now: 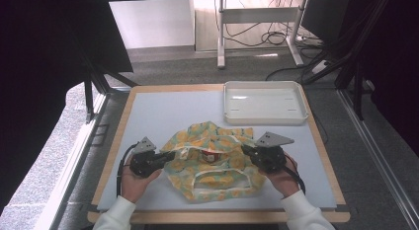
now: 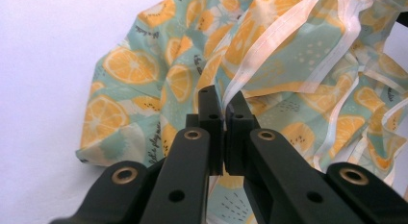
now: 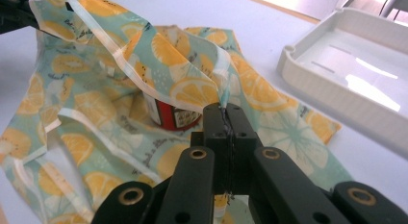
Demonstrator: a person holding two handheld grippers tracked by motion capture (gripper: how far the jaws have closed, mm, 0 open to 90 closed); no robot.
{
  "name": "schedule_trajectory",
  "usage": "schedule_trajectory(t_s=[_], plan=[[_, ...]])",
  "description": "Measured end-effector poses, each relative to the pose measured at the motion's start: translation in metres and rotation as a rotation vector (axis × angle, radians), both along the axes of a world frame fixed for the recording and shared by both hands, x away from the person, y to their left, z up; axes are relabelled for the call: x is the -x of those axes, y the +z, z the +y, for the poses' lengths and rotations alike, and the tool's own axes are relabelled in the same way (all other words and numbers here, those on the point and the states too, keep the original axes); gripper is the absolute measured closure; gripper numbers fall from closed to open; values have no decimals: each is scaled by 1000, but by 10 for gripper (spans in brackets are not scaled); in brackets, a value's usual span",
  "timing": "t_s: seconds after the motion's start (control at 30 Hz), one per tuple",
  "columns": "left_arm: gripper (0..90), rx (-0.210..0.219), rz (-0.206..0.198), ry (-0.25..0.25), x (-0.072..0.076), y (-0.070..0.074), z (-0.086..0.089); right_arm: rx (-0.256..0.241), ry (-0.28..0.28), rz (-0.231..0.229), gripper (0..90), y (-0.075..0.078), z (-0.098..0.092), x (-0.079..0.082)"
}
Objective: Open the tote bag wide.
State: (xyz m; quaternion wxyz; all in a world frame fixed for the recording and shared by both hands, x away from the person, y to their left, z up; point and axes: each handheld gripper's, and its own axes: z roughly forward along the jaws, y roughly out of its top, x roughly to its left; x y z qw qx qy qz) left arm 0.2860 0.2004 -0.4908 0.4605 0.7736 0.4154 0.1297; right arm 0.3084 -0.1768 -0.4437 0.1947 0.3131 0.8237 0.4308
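I have two grippers on one thin bag (image 1: 212, 158) of mint-green fabric printed with orange slices and edged in white tape; it lies crumpled on the pale tabletop (image 1: 163, 111), near my edge of it. My left gripper (image 1: 170, 155) is clamped narrow on the bag's left rim, a fold of taped fabric running down between its jaws in the left gripper view (image 2: 223, 108). My right gripper (image 1: 245, 149) pinches the right rim just as tightly, with the cloth squeezed into a thin seam between the jaws (image 3: 226, 113). Inside the open mouth sits one red container with a pale printed label (image 3: 171, 116); fabric hides its top and bottom, so I cannot make out what it is or read the label. One empty white plastic tray (image 1: 264, 119) rests at the far right of the tabletop, well apart from the bag. The bag's near side is cut off by my gripper arms in both gripper views.
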Motion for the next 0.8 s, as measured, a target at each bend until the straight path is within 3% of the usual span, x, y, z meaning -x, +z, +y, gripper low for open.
schedule_trajectory(t_s=[0.23, 0.3, 0.8], plan=[[890, -19, -28, 14, -5, 5, 0, 2, -28, -17, 886, 6, 0, -11], [890, -31, -46, 28, -7, 9, 2, -28, -47, -9, 886, 6, -3, -19], [890, -25, -62, 59, -18, 16, 4, -37, -101, -63, 886, 11, 5, -45]])
